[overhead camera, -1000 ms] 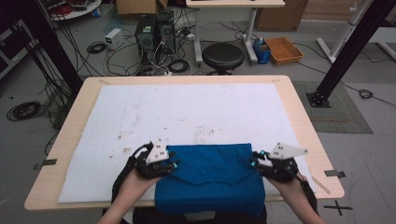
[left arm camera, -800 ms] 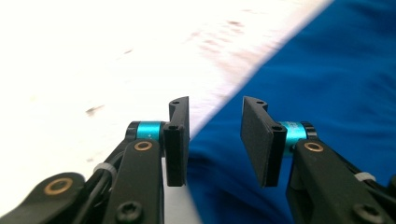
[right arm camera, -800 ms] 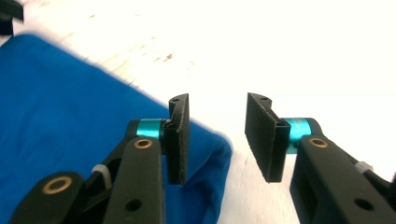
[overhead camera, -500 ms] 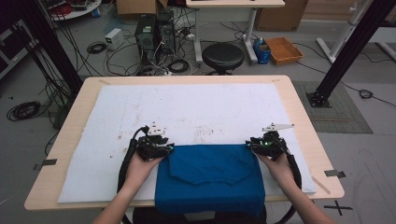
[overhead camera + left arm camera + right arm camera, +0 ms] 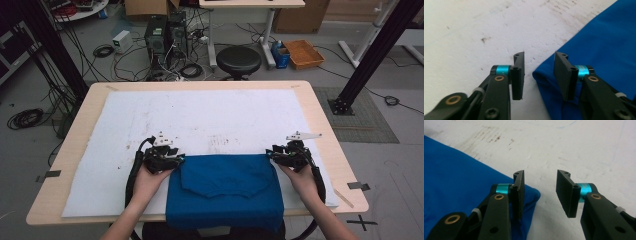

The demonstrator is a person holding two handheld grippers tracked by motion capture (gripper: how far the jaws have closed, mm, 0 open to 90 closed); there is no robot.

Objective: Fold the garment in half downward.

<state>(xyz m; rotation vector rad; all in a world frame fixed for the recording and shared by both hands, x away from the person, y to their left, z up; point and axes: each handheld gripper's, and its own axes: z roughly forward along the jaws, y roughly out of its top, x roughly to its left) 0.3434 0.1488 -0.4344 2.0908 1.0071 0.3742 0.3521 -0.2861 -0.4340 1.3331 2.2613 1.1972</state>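
**Blue cloth folded at the near edge, both jaws apart**

Where the white mat (image 5: pixel 210 120) covers the wooden surface (image 5: pixel 320 115), a blue cloth (image 5: pixel 225 190) lies at the near edge, in the middle between the two hands. It is folded into a thick rectangle, with a flap on top whose edge makes a shallow point. Its front part hangs a little over the edge of the surface. The colour is a plain strong blue, and the far corners are rounded by the fold.

The left hand-held gripper (image 5: pixel 539 72) is at the far left corner of the cloth. Its jaws have just been opening and now stand about half apart; the folded corner lies between them, and neither pad presses on it. The right hand-held gripper (image 5: pixel 540 192) is at the far right corner. Its jaws have also just been opening, and they stand at a similar width. The corner lies under its left jaw, and nothing is clamped.
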